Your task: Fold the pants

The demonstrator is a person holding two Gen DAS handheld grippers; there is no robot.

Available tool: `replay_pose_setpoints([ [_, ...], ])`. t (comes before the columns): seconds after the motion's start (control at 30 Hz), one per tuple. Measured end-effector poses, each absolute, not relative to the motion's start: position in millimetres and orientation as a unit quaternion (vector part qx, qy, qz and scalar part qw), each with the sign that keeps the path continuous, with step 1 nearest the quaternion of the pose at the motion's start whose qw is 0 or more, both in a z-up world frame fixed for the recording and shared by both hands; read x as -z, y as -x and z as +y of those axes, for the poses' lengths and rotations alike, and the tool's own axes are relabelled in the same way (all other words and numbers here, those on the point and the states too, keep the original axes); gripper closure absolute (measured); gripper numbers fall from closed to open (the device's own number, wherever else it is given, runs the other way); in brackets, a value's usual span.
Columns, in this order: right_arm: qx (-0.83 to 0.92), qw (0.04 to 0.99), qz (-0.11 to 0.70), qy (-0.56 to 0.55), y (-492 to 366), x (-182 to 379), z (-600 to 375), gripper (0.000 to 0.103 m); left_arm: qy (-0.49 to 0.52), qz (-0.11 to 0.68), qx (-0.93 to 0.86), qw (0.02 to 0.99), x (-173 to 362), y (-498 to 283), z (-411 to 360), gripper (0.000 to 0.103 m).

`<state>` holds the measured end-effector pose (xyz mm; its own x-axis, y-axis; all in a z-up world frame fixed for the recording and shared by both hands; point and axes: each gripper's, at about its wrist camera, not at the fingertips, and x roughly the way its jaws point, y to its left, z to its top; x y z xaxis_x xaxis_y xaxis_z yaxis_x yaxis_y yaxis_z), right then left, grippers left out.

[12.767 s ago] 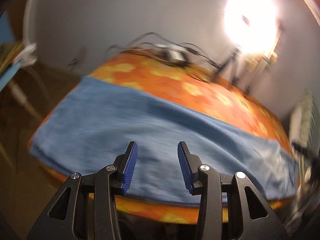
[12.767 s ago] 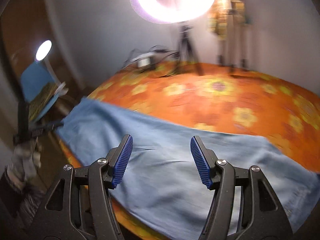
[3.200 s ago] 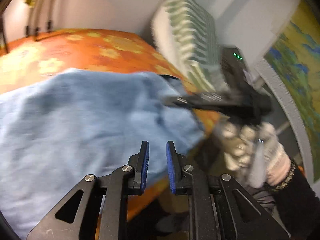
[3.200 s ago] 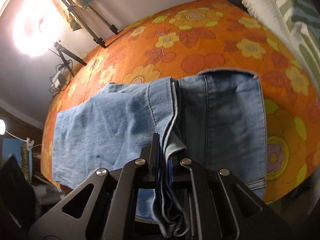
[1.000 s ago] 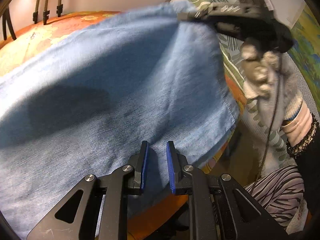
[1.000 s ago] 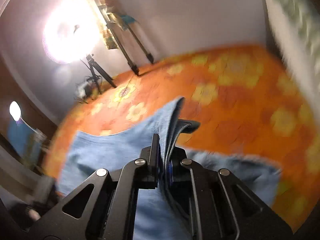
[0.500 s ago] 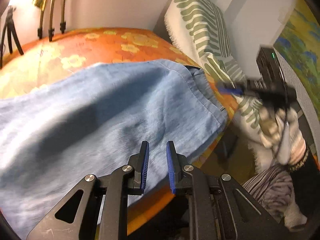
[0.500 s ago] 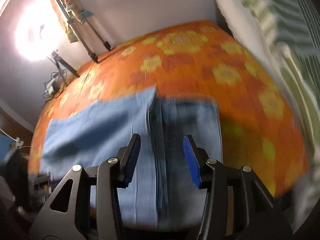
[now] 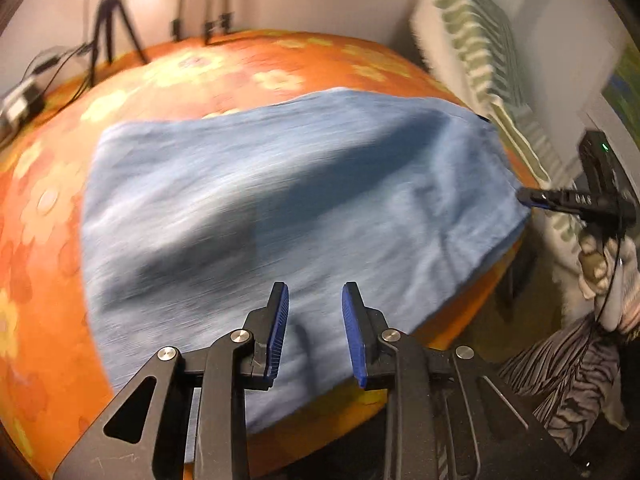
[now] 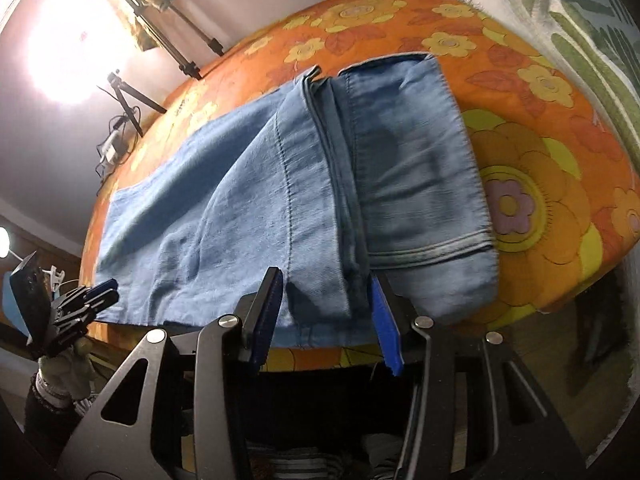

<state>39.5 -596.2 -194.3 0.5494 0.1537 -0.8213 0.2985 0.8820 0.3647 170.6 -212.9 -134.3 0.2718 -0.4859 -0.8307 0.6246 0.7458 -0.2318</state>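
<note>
Light blue jeans (image 9: 280,184) lie folded on the orange flowered tablecloth (image 9: 200,68). In the right wrist view a folded-over layer of the jeans (image 10: 408,168) rests on the rest, its seam running toward me. My left gripper (image 9: 314,336) hovers over the near edge of the jeans, jaws opening, nothing pinched between them. My right gripper (image 10: 326,316) stands at the near hem, jaws closing, with the hem's thick seam between the fingers but the pads clear of it. The other gripper shows in each view: the right gripper (image 9: 532,200), the left gripper (image 10: 92,292).
A green and white striped cloth (image 9: 480,60) hangs at the table's right side. Tripod legs (image 9: 112,20), a bright lamp (image 10: 68,52) and a cable box (image 9: 20,100) stand at the far side. A gloved hand (image 9: 600,264) and zebra-striped clothing (image 9: 560,380) are at the right.
The right gripper let go of the lifted denim edge, and the layer now lies flat on the jeans. The left jaws stand wider, and that gripper has swung left along the table.
</note>
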Motion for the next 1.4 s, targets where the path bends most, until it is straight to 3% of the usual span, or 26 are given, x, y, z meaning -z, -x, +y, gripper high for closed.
replay_pose_setpoints([
  [0.07, 0.041, 0.853, 0.462, -0.239, -35.9, 187.8, -592.6, 0.090, -0.066, 0.501, 0.335, 0.795, 141.3, -175.8, -203.4, 0.077],
  [0.17, 0.028, 0.870, 0.414, -0.265, -10.0, 158.2, -599.9, 0.094, -0.065, 0.510, 0.329, 0.792, 148.2, -178.1, -196.7, 0.077],
  [0.23, 0.049, 0.868, 0.431, -0.241, -6.5, 158.3, -603.1, 0.099, -0.061, 0.511, 0.330, 0.791, 147.8, -176.8, -193.8, 0.077],
  [0.37, 0.104, 0.849, 0.480, -0.196, -11.0, 176.8, -605.7, 0.099, -0.058, 0.511, 0.326, 0.793, 143.7, -171.2, -185.6, 0.077],
  [0.7, -0.038, 0.895, 0.421, -0.140, -67.5, 137.8, -521.6, 0.097, -0.004, 0.491, 0.295, 0.820, 128.0, -177.8, -152.4, 0.077],
  [0.93, -0.080, 0.868, 0.485, -0.073, -163.7, 181.4, -436.2, 0.097, -0.018, 0.480, 0.285, 0.829, 127.8, -179.0, -148.5, 0.077],
  [1.2, -0.069, 0.854, 0.511, -0.073, -216.9, 221.8, -419.7, 0.096, -0.002, 0.487, 0.267, 0.832, 134.4, -189.4, -130.9, 0.076],
  [1.3, -0.078, 0.850, 0.513, -0.092, -218.8, 214.4, -417.7, 0.095, 0.009, 0.484, 0.260, 0.836, 131.9, -187.3, -123.4, 0.067],
  [1.4, -0.104, 0.855, 0.503, -0.074, -219.3, 200.4, -398.0, 0.095, 0.013, 0.481, 0.253, 0.839, 130.6, -185.1, -118.6, 0.066],
])
